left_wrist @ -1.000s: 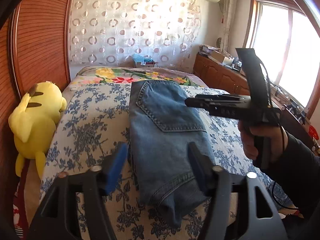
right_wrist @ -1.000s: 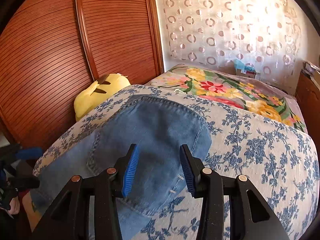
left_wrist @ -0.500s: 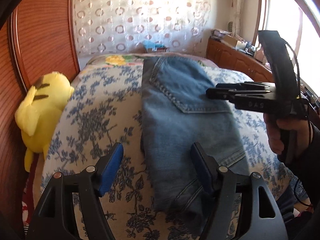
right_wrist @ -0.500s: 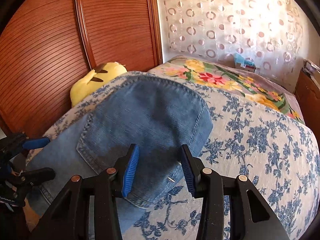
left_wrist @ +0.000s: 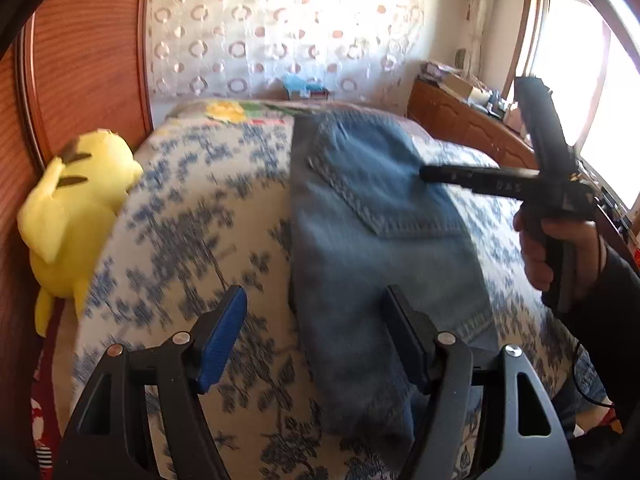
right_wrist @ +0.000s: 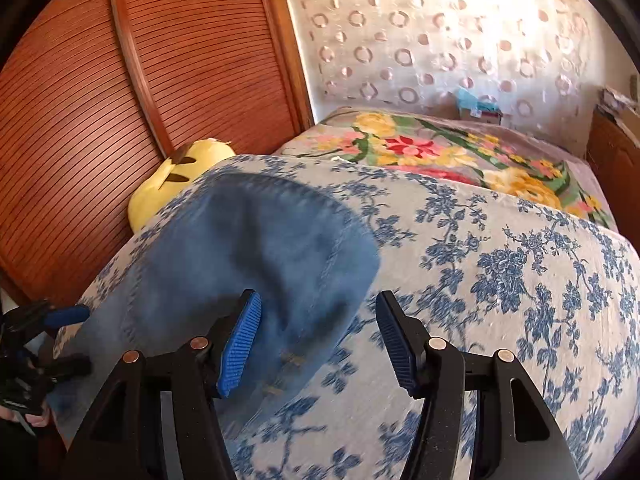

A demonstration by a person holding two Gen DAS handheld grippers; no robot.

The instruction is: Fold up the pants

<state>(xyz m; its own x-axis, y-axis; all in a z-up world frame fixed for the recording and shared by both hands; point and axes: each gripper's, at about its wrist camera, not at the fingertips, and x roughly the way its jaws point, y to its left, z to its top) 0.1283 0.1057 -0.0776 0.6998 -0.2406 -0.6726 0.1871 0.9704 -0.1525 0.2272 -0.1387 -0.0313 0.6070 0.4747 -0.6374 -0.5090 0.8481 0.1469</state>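
The left gripper [left_wrist: 314, 338] hangs wide open, empty, over the pants [left_wrist: 376, 240] on the bed [left_wrist: 192, 216]. Only its view shows the window [left_wrist: 576, 92]. The right gripper [right_wrist: 318, 340], also empty, is opening over the waistband.

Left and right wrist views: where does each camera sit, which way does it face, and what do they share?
Left wrist: behind the open left gripper, looking along the bed over the jeans; right gripper and hand show.
Right wrist: behind the opening right gripper, nothing gripped, facing the wooden wall; left gripper shows.
Shared: jeans, bed, yellow plush toy, curtain.
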